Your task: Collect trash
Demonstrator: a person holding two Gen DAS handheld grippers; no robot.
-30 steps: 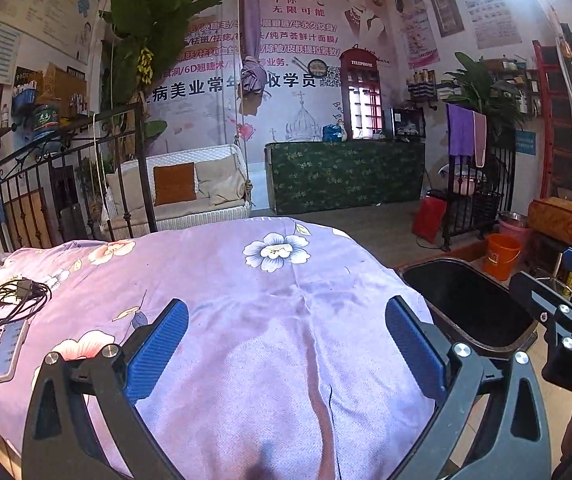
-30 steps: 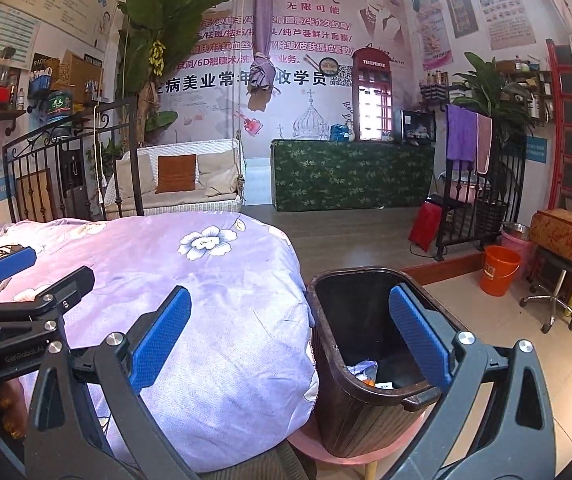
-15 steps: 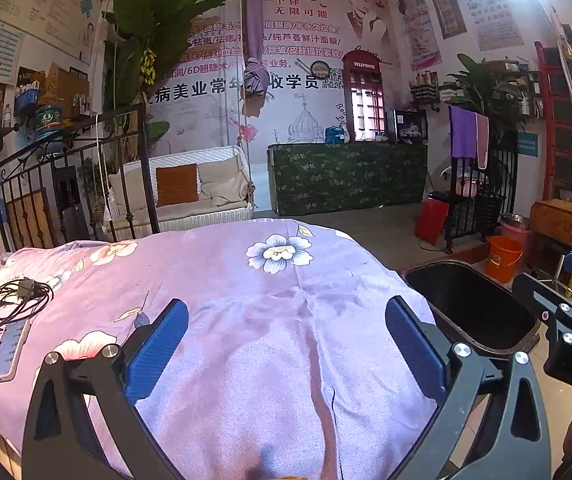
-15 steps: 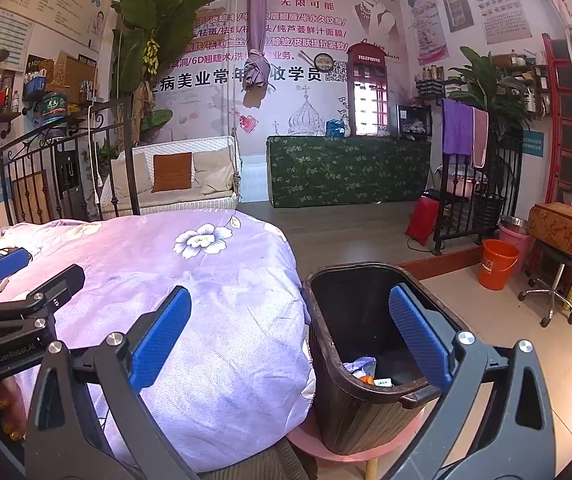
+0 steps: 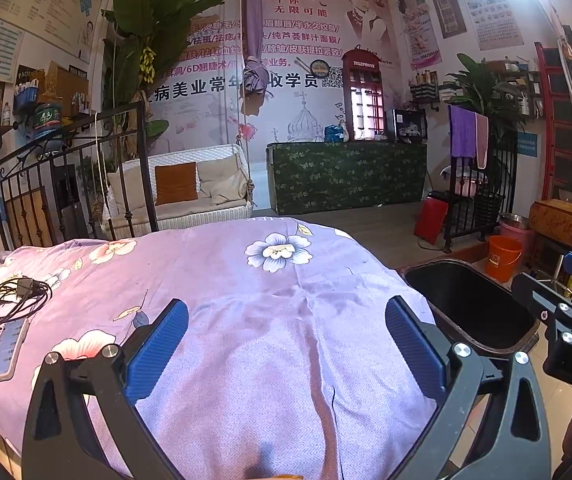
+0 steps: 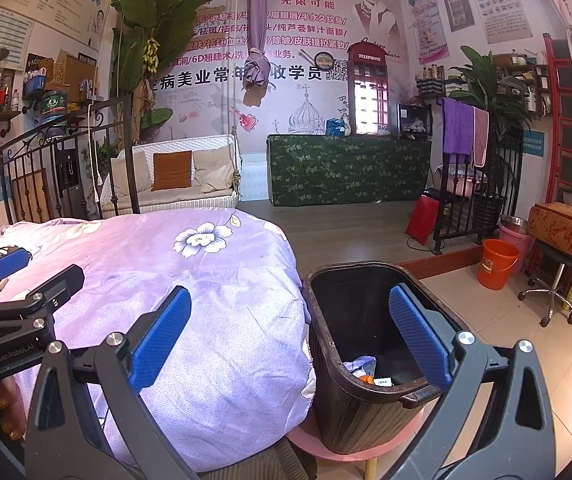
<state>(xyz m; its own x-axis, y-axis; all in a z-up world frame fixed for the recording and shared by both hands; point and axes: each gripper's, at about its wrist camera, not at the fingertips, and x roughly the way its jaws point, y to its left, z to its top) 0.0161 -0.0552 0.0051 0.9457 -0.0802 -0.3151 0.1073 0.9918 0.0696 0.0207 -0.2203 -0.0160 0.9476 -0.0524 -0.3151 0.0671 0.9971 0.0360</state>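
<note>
A dark brown trash bin (image 6: 362, 404) stands on a pink stool beside the bed, with pieces of trash (image 6: 362, 368) lying at its bottom. In the left wrist view the same bin (image 5: 470, 308) shows at the right. My right gripper (image 6: 290, 330) hovers open over the bed's edge and the bin's near rim, holding nothing. My left gripper (image 5: 286, 338) hangs open above the purple floral bedspread (image 5: 245, 280), also with nothing in it. No loose trash shows on the bedspread. Each gripper appears at the side of the other's view.
A power strip (image 5: 7, 350) and tangled black cable (image 5: 5, 304) lie at the bed's left. A black iron headboard (image 5: 73, 184) stands behind. An orange bucket (image 6: 498, 264), a stool with a case (image 6: 564, 232) and a red heater (image 6: 422, 216) sit on the floor.
Both grippers have stayed open and almost still. The right view has dropped slightly toward the bin, showing more of the trash inside.
</note>
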